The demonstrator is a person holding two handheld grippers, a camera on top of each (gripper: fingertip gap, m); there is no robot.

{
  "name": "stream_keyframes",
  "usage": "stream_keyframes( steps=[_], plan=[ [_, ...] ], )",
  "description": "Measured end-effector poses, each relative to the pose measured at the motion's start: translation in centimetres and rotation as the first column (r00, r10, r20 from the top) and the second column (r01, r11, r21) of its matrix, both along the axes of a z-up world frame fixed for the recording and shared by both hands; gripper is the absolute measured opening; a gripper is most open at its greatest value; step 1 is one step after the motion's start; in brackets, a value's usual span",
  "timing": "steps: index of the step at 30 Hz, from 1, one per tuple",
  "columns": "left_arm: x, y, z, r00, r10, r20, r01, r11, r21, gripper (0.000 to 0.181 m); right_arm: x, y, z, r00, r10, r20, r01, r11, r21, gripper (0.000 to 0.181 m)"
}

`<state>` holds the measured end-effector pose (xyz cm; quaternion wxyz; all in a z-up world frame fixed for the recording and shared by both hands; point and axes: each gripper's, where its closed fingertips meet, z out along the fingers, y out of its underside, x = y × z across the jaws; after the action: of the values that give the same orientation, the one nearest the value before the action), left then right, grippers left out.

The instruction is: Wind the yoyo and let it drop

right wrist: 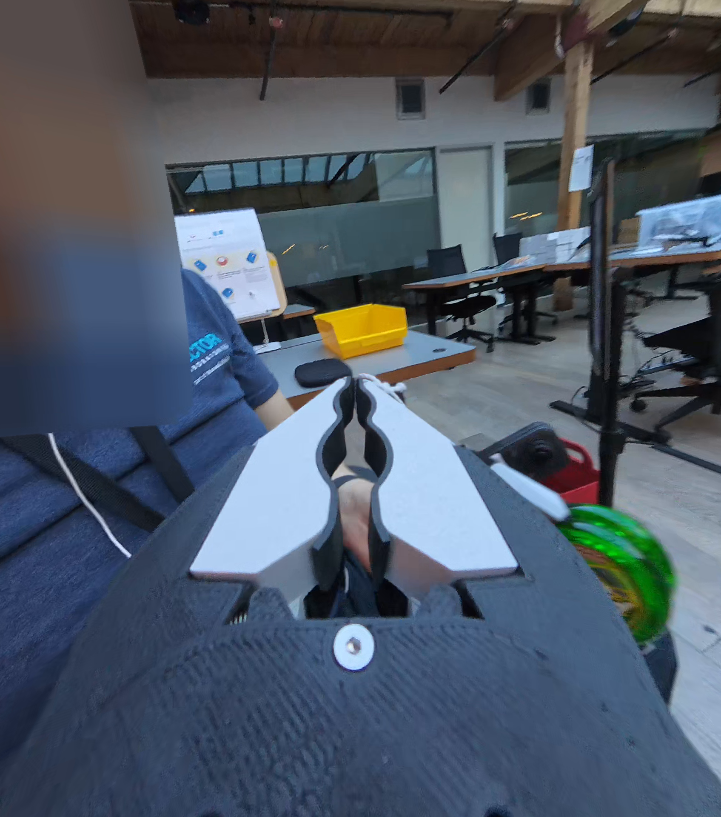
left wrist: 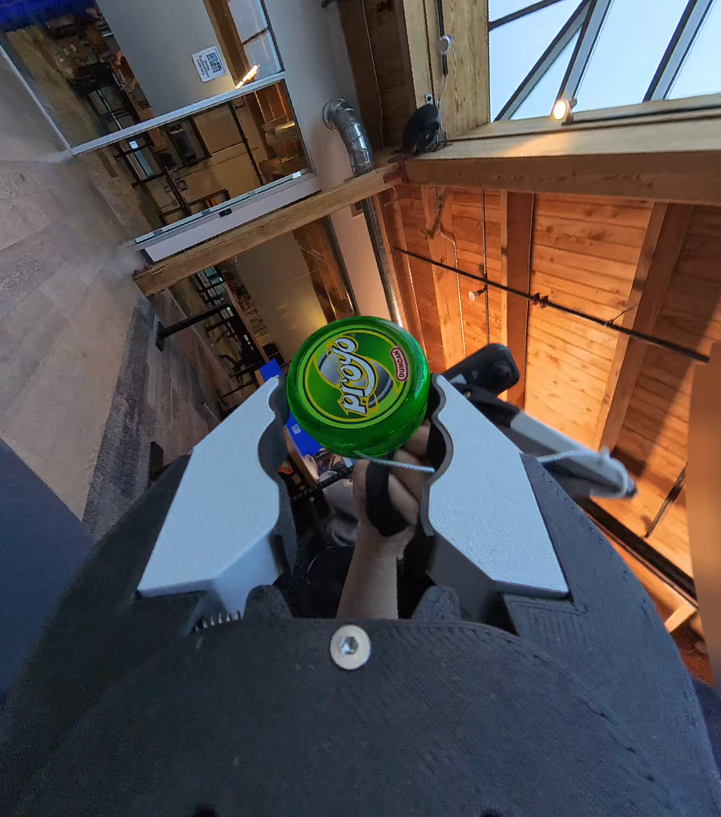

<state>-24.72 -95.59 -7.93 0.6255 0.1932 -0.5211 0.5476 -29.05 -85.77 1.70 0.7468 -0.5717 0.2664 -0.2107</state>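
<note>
The yoyo (left wrist: 357,387) is green, translucent plastic, with a round printed label in green, yellow and silver on its flat face. It sits between the 2 fingertips of the left gripper (left wrist: 356,393), face toward the camera. A white string (left wrist: 398,463) goes from its groove to the right gripper (right wrist: 355,389), whose tips are pressed together on the string's end. In the right wrist view the yoyo (right wrist: 621,570) looks blurred.

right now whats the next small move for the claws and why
Probably carry the right claw around the yoyo once more. The left claw clamps the green yoyo by its rim, and the right claw is shut on the string, which runs taut from the yoyo's groove, so some string looks unwound.
</note>
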Motion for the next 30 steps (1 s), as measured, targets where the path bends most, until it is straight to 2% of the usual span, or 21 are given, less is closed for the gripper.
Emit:
stream_keyframes(
  steps=[3, 6, 12, 20, 30],
  plan=[
    [-1.1, 0.3, 0.4, 0.996, -0.012, 0.091, 0.014, 1.000, -0.022, 0.061, 0.1, -3.7, 2.9, 0.992, -0.106, 0.064, 0.101, 0.992, 0.081, 0.000],
    [-1.9, 0.6, 0.9, 0.990, -0.027, 0.140, 0.034, 0.998, -0.048, 0.062, 0.5, -7.3, 4.3, 0.972, -0.220, 0.085, 0.203, 0.965, 0.168, 0.000],
    [-2.4, 1.6, 2.2, 0.990, -0.067, 0.126, 0.083, 0.989, -0.124, 0.062, 1.4, -12.8, 3.4, 0.927, -0.375, 0.019, 0.351, 0.882, 0.315, 0.000],
    [-2.4, 2.0, 3.2, 0.990, -0.076, 0.117, 0.097, 0.976, -0.194, 0.062, 2.7, -15.5, 0.8, 0.929, -0.366, -0.056, 0.342, 0.789, 0.510, 0.000],
    [-3.3, 2.4, 3.6, 0.952, -0.008, 0.306, 0.089, 0.963, -0.254, 0.062, 5.2, -15.0, -3.3, 0.862, -0.462, -0.210, 0.506, 0.753, 0.420, 0.000]
  ],
)
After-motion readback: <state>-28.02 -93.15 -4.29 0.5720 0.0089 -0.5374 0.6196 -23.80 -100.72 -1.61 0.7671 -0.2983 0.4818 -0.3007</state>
